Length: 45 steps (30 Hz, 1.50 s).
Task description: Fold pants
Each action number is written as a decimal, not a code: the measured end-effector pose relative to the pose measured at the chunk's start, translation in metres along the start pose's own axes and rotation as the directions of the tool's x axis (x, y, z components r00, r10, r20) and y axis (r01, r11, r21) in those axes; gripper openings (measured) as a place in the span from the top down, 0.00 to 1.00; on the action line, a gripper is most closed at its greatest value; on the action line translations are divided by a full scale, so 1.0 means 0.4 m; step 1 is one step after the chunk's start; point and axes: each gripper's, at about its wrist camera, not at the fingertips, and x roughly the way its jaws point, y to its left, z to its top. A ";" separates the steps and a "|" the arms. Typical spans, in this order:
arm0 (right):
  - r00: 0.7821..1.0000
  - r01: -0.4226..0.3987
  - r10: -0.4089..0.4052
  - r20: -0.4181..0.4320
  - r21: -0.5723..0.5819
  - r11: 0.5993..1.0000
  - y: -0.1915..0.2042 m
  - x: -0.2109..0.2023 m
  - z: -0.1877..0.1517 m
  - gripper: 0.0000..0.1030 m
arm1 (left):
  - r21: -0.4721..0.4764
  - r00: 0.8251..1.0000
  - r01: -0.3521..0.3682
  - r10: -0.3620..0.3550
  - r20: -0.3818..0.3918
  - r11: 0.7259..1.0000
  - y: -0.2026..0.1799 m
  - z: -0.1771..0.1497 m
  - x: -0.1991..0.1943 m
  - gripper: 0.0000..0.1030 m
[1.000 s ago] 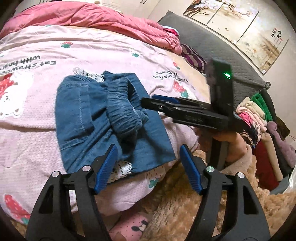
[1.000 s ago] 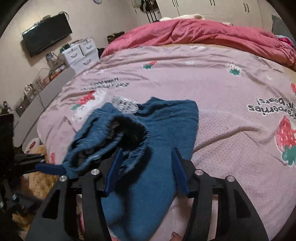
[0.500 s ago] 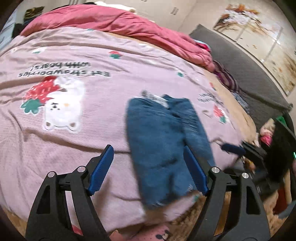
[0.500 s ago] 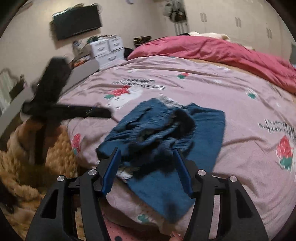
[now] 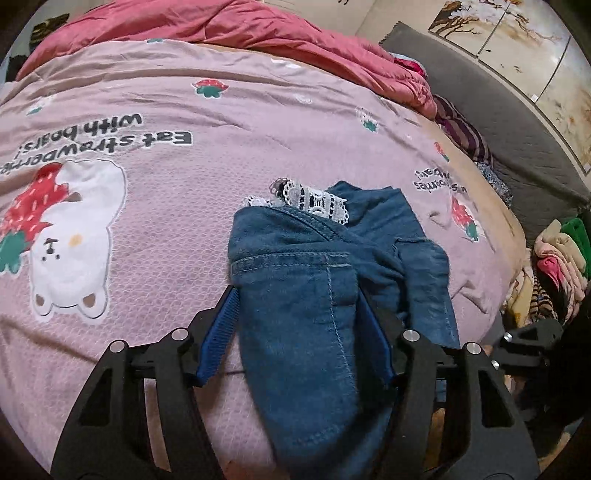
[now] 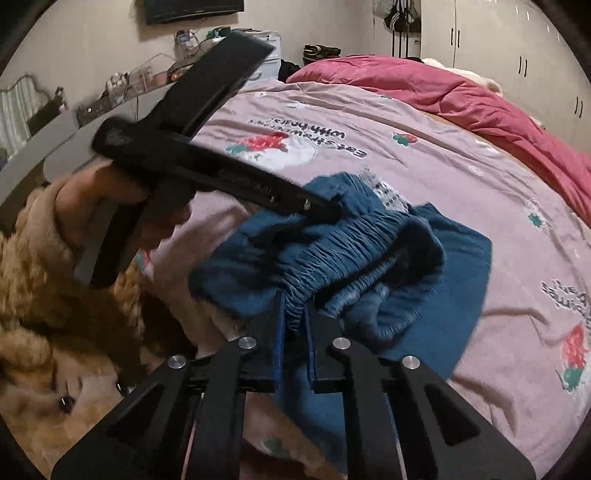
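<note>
Pink bedding printed with strawberries and bears (image 5: 66, 236) carries the work, at the near edge of the bed. My right tongs (image 6: 294, 332), spread a second ago, now pinch the gathered elastic waistband (image 6: 354, 251) of the denim pants (image 5: 306, 302). My left tongs (image 5: 295, 332), which hung over bare sheet half a second back, now straddle a pant leg, pads spread and not clamped. I judge a grip pair is forming for the next fold. Soft blue denim, bunched, with stitched seams; white lace trim (image 5: 314, 197) peeks from beneath. Beyond, a rumpled red quilt (image 5: 221, 26).
</note>
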 end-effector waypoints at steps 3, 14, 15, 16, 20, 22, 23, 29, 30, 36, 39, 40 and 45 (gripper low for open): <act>1.000 -0.013 0.015 -0.017 0.063 0.998 -0.025 0.015 -0.034 0.92 | -0.005 1.000 0.014 -0.014 -0.018 1.000 0.004 -0.008 0.023 0.42; 0.997 0.007 -0.025 0.080 0.213 0.977 -0.076 -0.066 -0.063 0.59 | -0.026 1.000 0.026 -0.026 0.010 0.999 0.000 -0.029 0.006 0.40; 0.995 0.021 -0.043 0.089 0.232 0.972 -0.088 -0.079 -0.065 0.59 | -0.032 0.999 0.032 -0.032 0.014 0.999 -0.001 -0.033 0.001 0.40; 0.994 0.037 -0.064 0.093 0.263 0.964 -0.104 -0.092 -0.071 0.59 | -0.038 0.999 0.043 -0.042 0.015 0.998 -0.001 -0.041 -0.005 0.40; 0.992 0.086 -0.114 0.053 0.371 0.924 -0.164 -0.094 -0.101 0.59 | -0.070 0.997 0.072 -0.072 0.008 0.995 -0.001 -0.064 -0.009 0.40; 0.993 0.095 -0.117 0.026 0.426 0.900 -0.190 -0.077 -0.114 0.59 | -0.086 0.996 0.084 -0.084 0.004 0.993 -0.001 -0.075 -0.008 0.40; 0.993 0.093 -0.115 0.024 0.441 0.893 -0.197 -0.071 -0.122 0.59 | -0.090 0.996 0.084 -0.084 0.005 0.992 -0.002 -0.079 -0.008 0.40; 0.995 0.074 -0.099 0.022 0.518 0.852 -0.240 -0.032 -0.136 0.59 | -0.110 0.997 0.075 -0.074 0.006 0.991 -0.011 -0.086 -0.005 0.42; 0.995 0.078 -0.101 0.016 0.515 0.854 -0.239 -0.023 -0.132 0.59 | -0.114 0.997 0.076 -0.076 0.007 0.991 -0.013 -0.087 -0.004 0.45; 0.996 0.072 -0.090 0.012 0.501 0.863 -0.235 0.008 -0.110 0.61 | -0.104 0.998 0.068 -0.067 0.009 0.992 -0.027 -0.089 -0.007 0.51; 0.996 0.060 -0.085 0.026 0.506 0.861 -0.242 0.014 -0.106 0.61 | -0.109 0.997 0.073 -0.073 0.005 0.991 -0.022 -0.085 0.006 0.51; 0.996 0.056 -0.083 0.031 0.507 0.860 -0.244 0.018 -0.105 0.61 | -0.121 0.997 0.078 -0.079 -0.001 0.990 -0.016 -0.081 0.016 0.52; 0.994 0.052 -0.091 0.055 0.500 0.864 -0.240 0.031 -0.099 0.74 | -0.101 0.998 0.061 -0.061 0.006 0.993 -0.026 -0.073 0.022 0.66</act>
